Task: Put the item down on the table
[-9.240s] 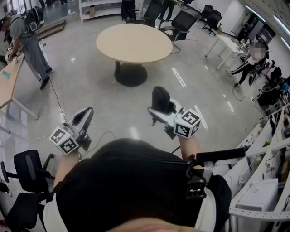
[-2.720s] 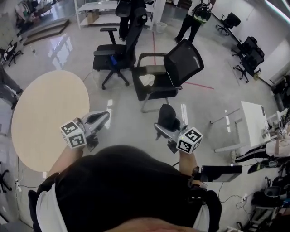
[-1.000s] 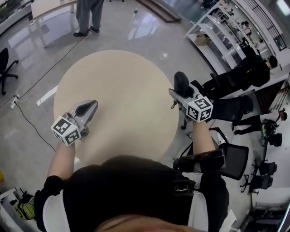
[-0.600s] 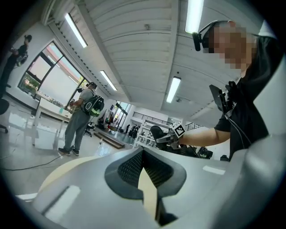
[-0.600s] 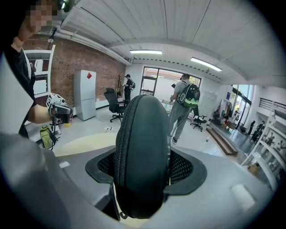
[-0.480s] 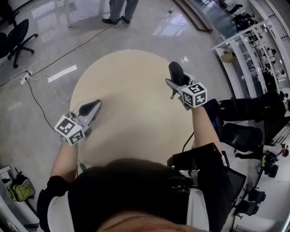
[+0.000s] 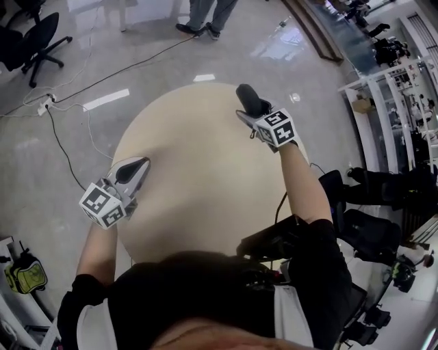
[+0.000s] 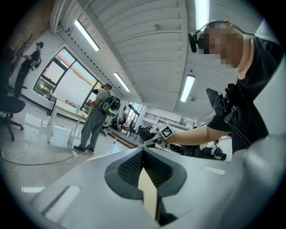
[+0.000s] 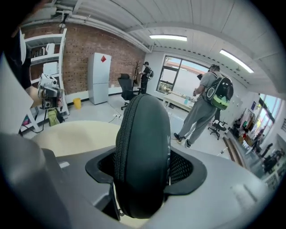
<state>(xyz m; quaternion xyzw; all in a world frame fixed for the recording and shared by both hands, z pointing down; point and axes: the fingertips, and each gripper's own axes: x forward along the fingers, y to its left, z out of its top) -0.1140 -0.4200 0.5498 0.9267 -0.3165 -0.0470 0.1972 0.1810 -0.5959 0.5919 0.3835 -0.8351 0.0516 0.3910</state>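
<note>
A black zippered case [image 7: 248, 100] stands upright between the jaws of my right gripper [image 7: 252, 106], which is shut on it. It hangs over the far part of the round beige table [image 7: 198, 184], a little above the top. In the right gripper view the case [image 9: 143, 129] fills the middle, pinched by the right gripper [image 9: 142, 172], with the table [image 9: 76, 134] below to the left. My left gripper [image 7: 137, 166] is shut and holds nothing, at the table's left edge. In its own view the left gripper [image 8: 143, 154] shows its pads meeting at the tip.
A person [image 7: 205, 14] stands on the floor beyond the table. An office chair [image 7: 31, 37] stands at the far left, and cables [image 7: 75, 96] trail across the floor. Black chairs [image 7: 369, 205] crowd the right side, with shelving [image 7: 404, 48] behind them.
The right gripper has carried the case forward and slightly left over the table's far part. The whole view has swung, bringing the table closer to centre. The left gripper stays shut by the left edge.
</note>
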